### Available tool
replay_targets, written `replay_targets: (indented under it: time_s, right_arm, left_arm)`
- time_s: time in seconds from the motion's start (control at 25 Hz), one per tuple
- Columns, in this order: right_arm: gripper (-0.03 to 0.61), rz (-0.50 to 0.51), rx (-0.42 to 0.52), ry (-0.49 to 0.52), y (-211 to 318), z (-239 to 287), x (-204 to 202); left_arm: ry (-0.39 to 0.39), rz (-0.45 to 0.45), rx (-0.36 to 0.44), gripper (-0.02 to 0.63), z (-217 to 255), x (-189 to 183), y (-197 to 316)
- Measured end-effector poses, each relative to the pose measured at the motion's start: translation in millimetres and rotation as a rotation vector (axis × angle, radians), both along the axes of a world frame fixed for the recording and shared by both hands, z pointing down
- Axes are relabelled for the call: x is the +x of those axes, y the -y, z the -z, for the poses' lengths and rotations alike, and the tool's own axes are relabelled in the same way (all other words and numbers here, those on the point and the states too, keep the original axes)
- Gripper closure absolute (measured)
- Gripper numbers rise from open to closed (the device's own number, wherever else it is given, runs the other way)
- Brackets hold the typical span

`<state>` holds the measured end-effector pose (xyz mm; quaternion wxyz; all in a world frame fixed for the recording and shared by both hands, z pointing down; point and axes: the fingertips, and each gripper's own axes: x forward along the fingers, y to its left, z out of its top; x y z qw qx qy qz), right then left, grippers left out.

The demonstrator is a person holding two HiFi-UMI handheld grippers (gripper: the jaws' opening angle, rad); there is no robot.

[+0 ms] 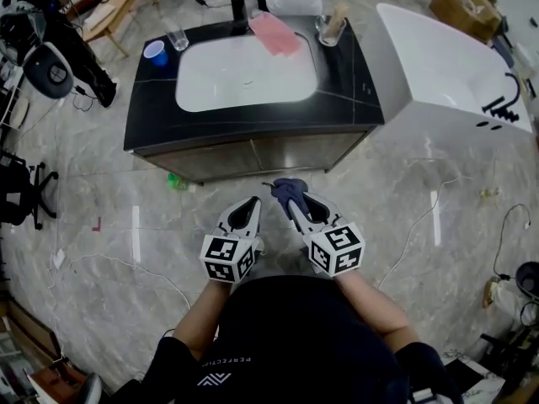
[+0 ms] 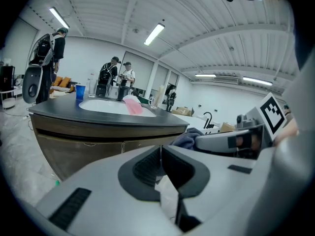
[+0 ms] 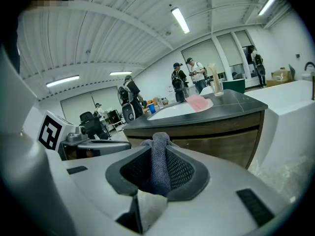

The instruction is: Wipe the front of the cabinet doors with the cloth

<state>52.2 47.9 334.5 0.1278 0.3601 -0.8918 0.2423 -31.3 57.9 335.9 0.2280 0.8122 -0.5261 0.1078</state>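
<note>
Cloth (image 3: 157, 168) clamped in right gripper (image 3: 157, 149) jaws; left gripper (image 2: 161, 151) jaws closed, empty, clear only in its own view

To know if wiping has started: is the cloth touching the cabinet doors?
Apart. Head view shows floor between the cloth and the cabinet doors.

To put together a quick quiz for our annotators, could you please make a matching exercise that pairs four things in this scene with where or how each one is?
Things:
1. grey-blue cloth
2. blue cup
3. pink item
4. left gripper

Places or states:
A. jaws together, nothing between them
B. on the dark countertop, left of the basin in the head view
C. clamped in the right gripper
D. lying over the basin's back rim

Pairs: 1-C, 2-B, 3-D, 4-A.
</note>
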Motion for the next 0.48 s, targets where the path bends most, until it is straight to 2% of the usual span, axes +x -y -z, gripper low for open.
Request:
replay_targets:
  time_s: [0.48]
  right_arm:
    - [0.474,-0.012,-0.028,-0.001,1.7,-6.8,6.1]
  left_arm:
    - [0.0,-0.015,-0.028,0.597,-9.3,4.3,-1.1]
